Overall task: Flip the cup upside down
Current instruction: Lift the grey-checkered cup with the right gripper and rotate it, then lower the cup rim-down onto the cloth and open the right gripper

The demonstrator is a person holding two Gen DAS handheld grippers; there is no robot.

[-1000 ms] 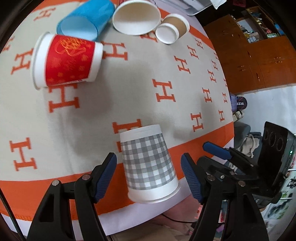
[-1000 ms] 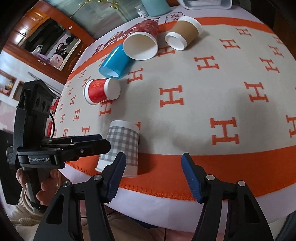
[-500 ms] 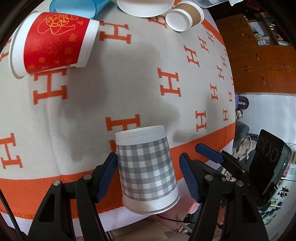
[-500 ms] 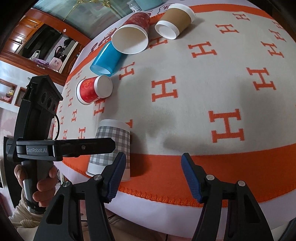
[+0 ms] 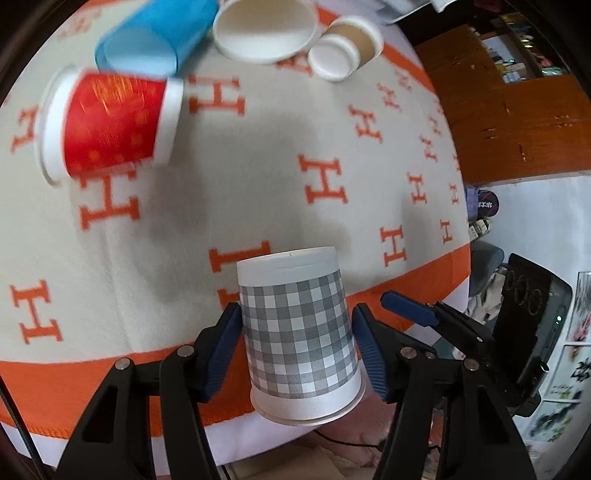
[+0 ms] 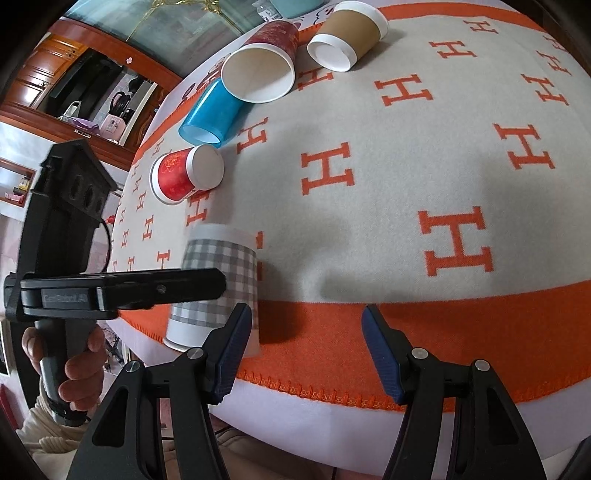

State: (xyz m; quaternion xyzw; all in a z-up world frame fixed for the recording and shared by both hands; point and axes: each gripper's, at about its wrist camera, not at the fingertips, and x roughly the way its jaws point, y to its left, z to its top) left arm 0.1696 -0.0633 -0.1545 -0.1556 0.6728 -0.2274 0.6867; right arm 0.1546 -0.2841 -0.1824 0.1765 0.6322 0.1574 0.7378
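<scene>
A grey-and-white checked paper cup is held between the blue pads of my left gripper, base pointing away from the camera and rim toward it, over the table's near orange border. The pads touch both of its sides. It also shows in the right wrist view, partly behind the left gripper's body. My right gripper is open and empty, to the right of the cup above the orange border.
A red cup, a blue cup, a big red-sided cup with a white inside and a brown cup lie on their sides at the far part of the H-patterned cloth. The table edge is near.
My left gripper has closed from open onto the checked cup and lifted it off the cloth. The right gripper has stayed open, close to where it was.
</scene>
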